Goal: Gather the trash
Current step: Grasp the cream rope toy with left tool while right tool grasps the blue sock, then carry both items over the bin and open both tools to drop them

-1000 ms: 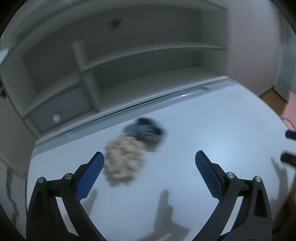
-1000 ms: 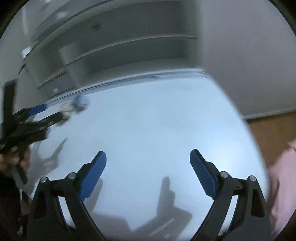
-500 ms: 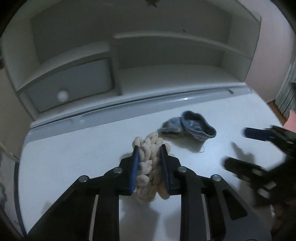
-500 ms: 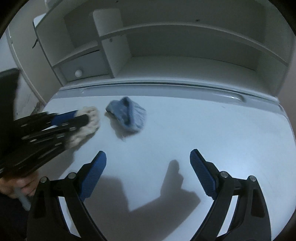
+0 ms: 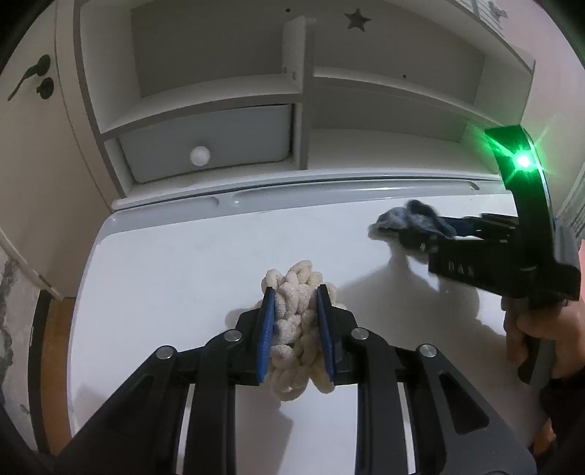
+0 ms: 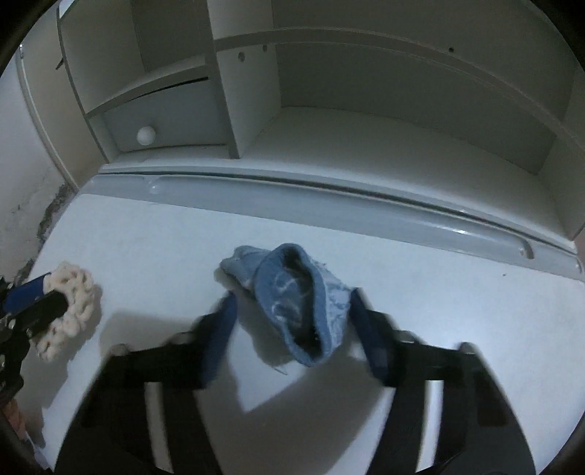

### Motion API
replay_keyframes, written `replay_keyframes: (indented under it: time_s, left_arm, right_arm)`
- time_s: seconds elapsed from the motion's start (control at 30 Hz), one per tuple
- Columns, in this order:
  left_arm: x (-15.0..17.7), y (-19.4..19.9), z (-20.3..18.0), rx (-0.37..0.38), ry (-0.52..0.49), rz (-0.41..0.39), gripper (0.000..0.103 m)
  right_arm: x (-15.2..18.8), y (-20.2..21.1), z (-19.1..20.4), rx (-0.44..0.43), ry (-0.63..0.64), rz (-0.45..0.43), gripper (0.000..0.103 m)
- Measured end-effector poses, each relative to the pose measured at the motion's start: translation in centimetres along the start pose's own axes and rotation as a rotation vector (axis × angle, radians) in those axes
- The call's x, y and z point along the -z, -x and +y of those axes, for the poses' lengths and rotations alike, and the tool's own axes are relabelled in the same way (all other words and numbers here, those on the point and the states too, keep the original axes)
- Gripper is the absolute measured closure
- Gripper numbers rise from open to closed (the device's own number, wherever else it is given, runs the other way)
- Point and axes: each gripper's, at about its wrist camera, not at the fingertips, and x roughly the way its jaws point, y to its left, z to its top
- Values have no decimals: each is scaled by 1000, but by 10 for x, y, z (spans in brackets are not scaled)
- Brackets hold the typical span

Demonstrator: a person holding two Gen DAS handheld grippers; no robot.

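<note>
On the white bench (image 6: 457,329) below the shelves, the left tongs (image 5: 295,329) clamp the cream knitted wad (image 5: 298,303), while the right tongs (image 6: 292,329), apart and blurred, straddle the blue sock (image 6: 303,303); pinching should catch its bulk squarely.

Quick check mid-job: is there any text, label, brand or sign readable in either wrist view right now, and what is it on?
"DAS": faint raised letters on the black body of the right hand-held gripper, seen from the left wrist view; the reading is uncertain.
Star cutout, a shape and no text, on the back panel of the white shelf unit.
Nothing readable on the cream yarn bundle, the blue sock or the left hand-held gripper.
</note>
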Motion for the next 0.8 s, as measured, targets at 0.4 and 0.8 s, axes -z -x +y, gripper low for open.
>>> replay_keyframes:
  time_s: [0.4, 0.8]
  left_arm:
    - [14, 32, -138, 185, -170, -40, 81]
    - [81, 78, -410, 597, -540, -52, 81]
  right_arm:
    - [103, 141, -105, 117, -148, -132, 73]
    - [332, 313, -281, 478, -563, -206, 73]
